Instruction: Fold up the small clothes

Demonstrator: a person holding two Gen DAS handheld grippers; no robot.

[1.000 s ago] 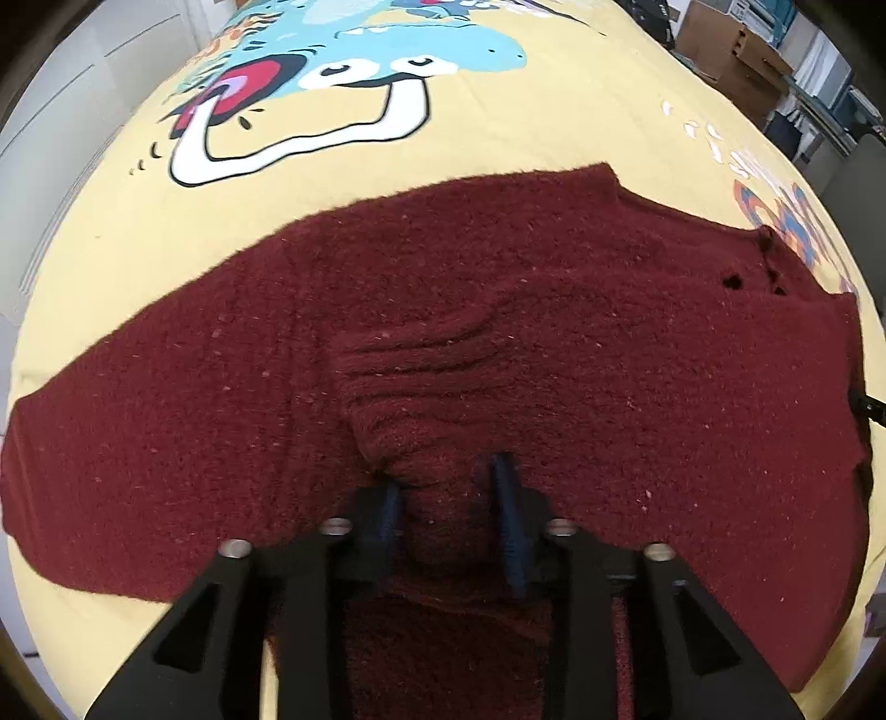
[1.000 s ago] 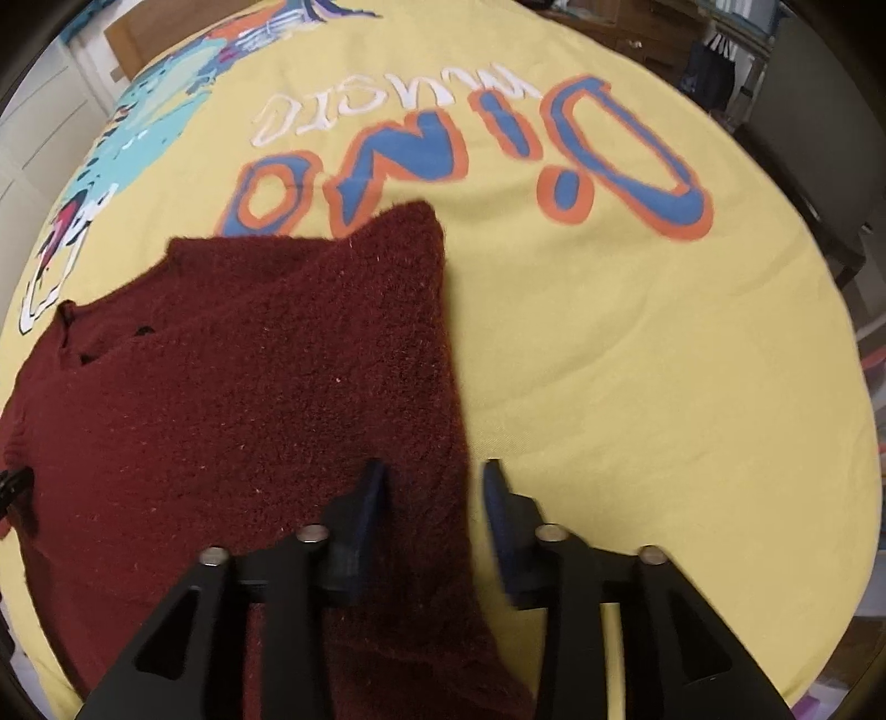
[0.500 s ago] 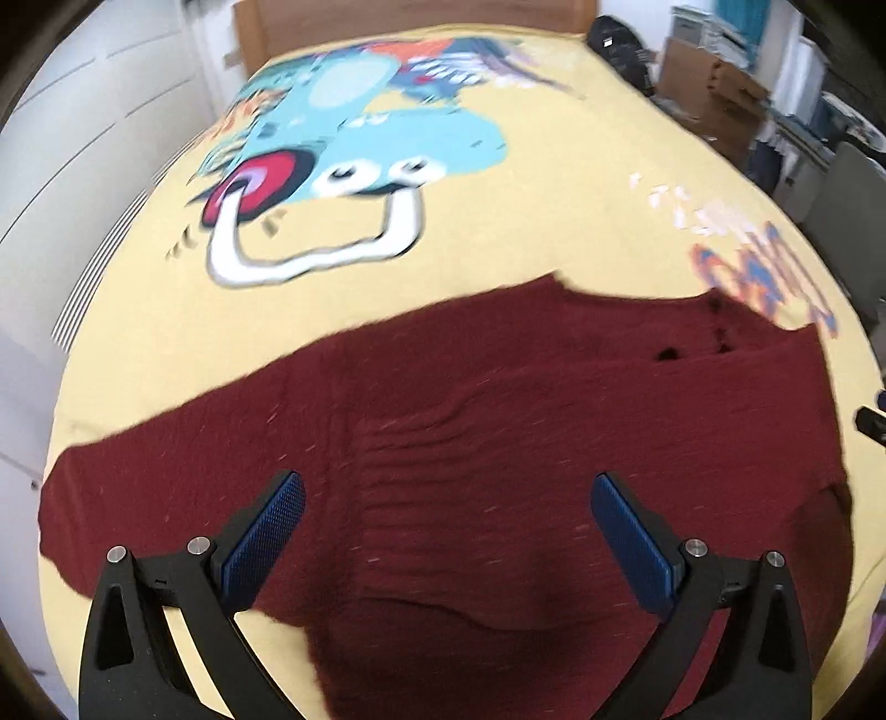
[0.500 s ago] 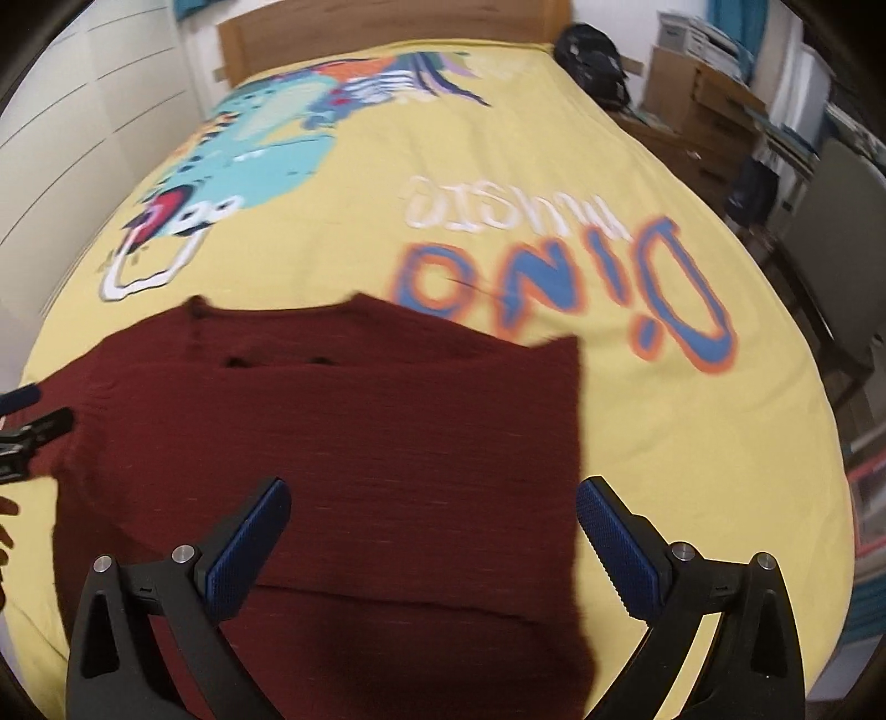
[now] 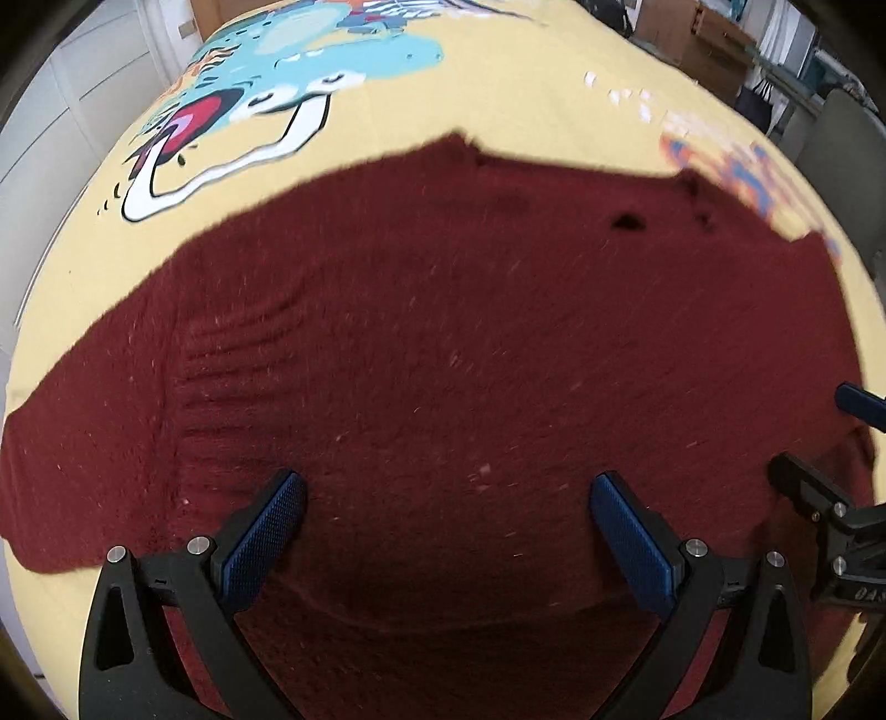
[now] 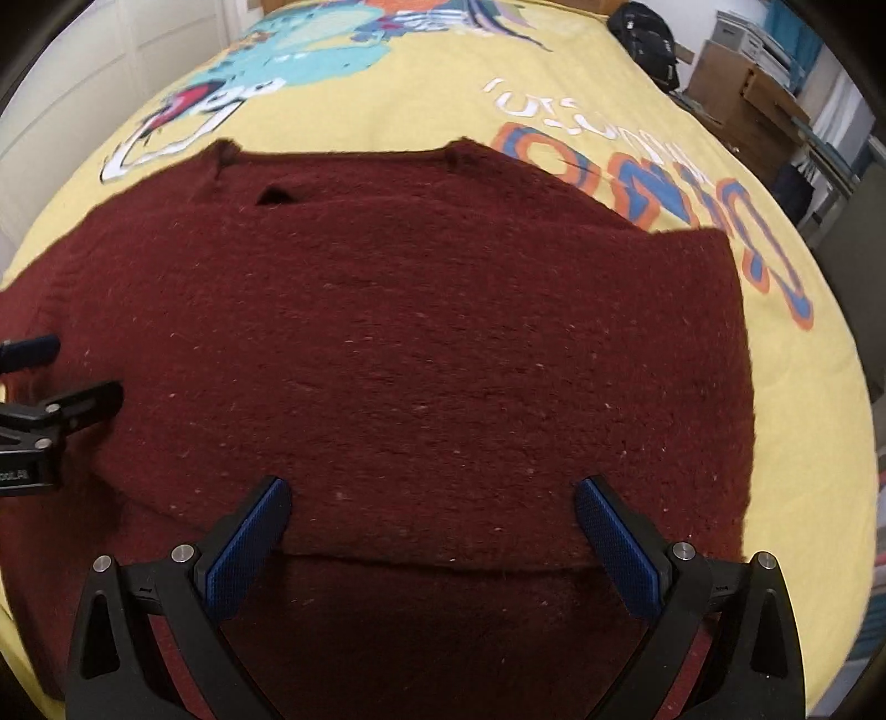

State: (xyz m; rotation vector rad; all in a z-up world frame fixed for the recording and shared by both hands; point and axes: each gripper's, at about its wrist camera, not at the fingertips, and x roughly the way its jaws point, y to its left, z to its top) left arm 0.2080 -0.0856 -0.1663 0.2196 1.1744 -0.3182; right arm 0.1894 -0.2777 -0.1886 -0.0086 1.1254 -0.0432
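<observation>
A dark red knitted sweater (image 5: 443,360) lies flat on the yellow bedspread (image 5: 526,99), with a sleeve folded across its body. It also fills the right wrist view (image 6: 415,360), where a folded edge runs across just in front of the fingers. My left gripper (image 5: 443,531) is open and empty above the sweater's near part. My right gripper (image 6: 429,531) is open and empty above the sweater too. Each gripper shows at the edge of the other's view, the right one (image 5: 830,498) and the left one (image 6: 39,410).
The bedspread carries a cartoon dinosaur print (image 5: 288,88) and orange and blue letters (image 6: 692,205). Cardboard boxes (image 6: 747,94) and a black bag (image 6: 648,39) stand beyond the bed's right side. White cupboard doors (image 5: 83,111) are on the left.
Both grippers were shut on the sweater's fabric a second ago. They have let go, opened wide and drawn back; the sweater now lies flat with the fold in place.
</observation>
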